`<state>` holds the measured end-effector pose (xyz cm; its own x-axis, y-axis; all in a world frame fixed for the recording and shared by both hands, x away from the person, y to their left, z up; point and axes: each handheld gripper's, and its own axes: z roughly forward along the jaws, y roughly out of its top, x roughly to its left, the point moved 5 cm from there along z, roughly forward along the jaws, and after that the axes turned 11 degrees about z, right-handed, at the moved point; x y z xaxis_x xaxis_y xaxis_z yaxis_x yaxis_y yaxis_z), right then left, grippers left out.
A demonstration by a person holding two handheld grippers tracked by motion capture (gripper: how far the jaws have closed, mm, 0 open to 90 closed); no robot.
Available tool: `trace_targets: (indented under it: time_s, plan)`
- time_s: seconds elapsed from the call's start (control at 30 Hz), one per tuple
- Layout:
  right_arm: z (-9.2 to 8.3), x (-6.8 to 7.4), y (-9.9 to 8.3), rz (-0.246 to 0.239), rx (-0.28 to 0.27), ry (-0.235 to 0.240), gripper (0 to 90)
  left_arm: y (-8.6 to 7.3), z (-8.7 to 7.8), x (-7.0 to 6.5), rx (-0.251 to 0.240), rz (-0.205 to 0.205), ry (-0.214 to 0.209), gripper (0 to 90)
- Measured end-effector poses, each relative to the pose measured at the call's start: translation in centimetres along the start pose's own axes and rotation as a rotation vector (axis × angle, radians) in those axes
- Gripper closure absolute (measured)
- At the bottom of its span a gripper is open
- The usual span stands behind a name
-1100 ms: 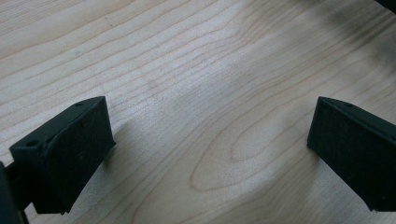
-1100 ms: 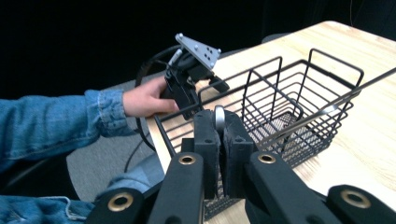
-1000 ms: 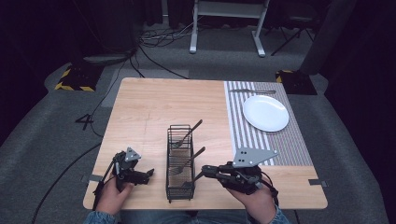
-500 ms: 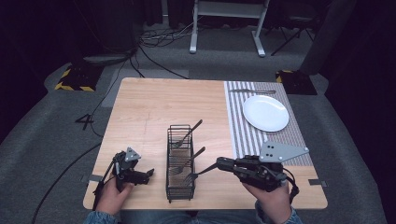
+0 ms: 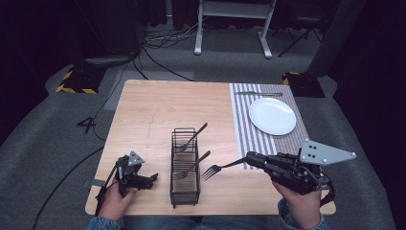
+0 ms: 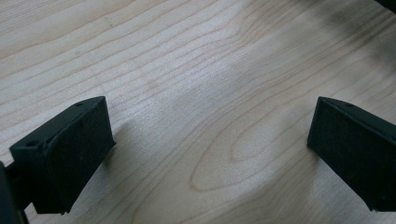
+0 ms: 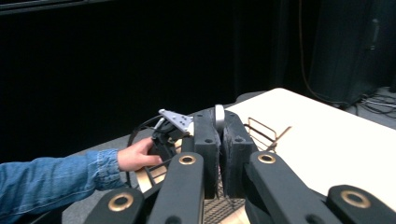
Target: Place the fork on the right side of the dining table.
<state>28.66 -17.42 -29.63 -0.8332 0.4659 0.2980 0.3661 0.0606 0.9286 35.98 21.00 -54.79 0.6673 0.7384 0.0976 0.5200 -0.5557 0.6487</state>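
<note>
Clearly the fork (image 5: 221, 167) is lying level at lower centre, tines pointing left toward the wire rack (image 5: 185, 168), its handle pinched in the right gripper (image 5: 251, 160); the left gripper (image 5: 152, 178) is resting spread at lower left.

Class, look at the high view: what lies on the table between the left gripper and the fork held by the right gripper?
In the high view, the black wire caddy stands between the left gripper and the fork in the right gripper. Two more forks lean in it.
</note>
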Motion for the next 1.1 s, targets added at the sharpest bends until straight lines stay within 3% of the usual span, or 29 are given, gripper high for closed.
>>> trace_targets:
  time_s: [0.6,0.8,1.1]
  plan:
    - [-2.5,-4.4,1.0,0.037,-0.044,-0.158,86.7,0.0,0.0,0.0,0.001,-0.001,0.000,0.2]
    - [-3.2,-6.7,1.4,0.047,-0.057,-0.238,86.6,0.0,0.0,0.0,0.002,-0.001,0.000,0.3]
    - [-3.4,-9.9,1.5,0.076,-0.053,-0.315,86.6,0.0,0.0,-0.1,0.000,-0.004,0.000,0.2]
